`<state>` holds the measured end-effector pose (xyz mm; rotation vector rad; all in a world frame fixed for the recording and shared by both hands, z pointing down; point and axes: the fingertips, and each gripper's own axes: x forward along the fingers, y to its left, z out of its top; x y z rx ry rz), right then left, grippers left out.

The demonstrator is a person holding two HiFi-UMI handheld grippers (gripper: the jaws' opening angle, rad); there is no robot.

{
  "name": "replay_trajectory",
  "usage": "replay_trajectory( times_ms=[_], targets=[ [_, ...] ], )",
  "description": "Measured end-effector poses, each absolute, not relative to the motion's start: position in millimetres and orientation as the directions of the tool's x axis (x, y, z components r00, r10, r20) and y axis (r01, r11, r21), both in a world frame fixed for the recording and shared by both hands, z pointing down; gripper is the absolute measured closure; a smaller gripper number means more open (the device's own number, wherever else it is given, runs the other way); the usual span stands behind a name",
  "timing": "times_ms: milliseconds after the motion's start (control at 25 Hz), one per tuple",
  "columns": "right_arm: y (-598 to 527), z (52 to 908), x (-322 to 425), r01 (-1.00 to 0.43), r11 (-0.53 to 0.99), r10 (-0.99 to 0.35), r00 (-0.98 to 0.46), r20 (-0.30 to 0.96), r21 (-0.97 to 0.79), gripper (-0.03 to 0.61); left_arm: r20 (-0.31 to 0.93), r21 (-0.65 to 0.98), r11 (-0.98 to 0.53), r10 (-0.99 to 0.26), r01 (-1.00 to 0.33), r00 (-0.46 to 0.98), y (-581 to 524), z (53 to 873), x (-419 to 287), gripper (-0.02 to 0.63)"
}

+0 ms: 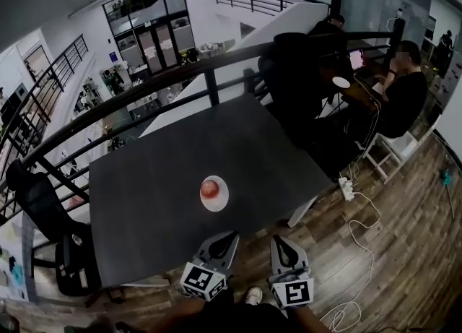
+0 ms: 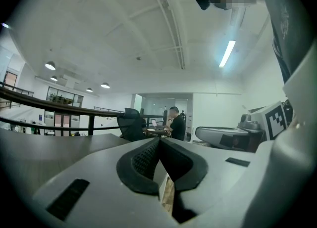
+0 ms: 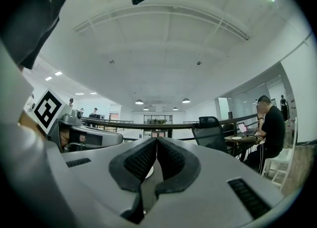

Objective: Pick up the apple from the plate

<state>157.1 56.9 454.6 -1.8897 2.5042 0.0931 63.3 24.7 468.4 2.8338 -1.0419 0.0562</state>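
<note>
The left tongs (image 1: 228, 238) are shut tight, with nothing between the two black pads. They sit at the near edge of the dark table (image 1: 144, 180) and point flat across it. The red apple (image 1: 209, 189) is on the little white plate (image 1: 223, 201), in the middle of the table nearer this side. From the left tongs the apple is at about 11 o'clock, and close. The apple is round, so it has no long side to line up with.

The right tongs (image 1: 280, 242) are shut too, and they hold nothing. From them the apple is at about 10 o'clock, and farther off. I think the left tongs are the better pick. They must open first, then go ahead and a bit left.
</note>
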Motion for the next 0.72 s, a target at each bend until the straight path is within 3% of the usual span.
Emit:
replay_trajectory(
  times_ms=[720],
  targets=[
    [-69,450,115,-0.927,0.37,-0.928,-0.372,-0.022,0.056,0.554,0.077,0.095,-0.74,-0.662,-0.666,0.746,-96,473,46,0.597]
  ],
)
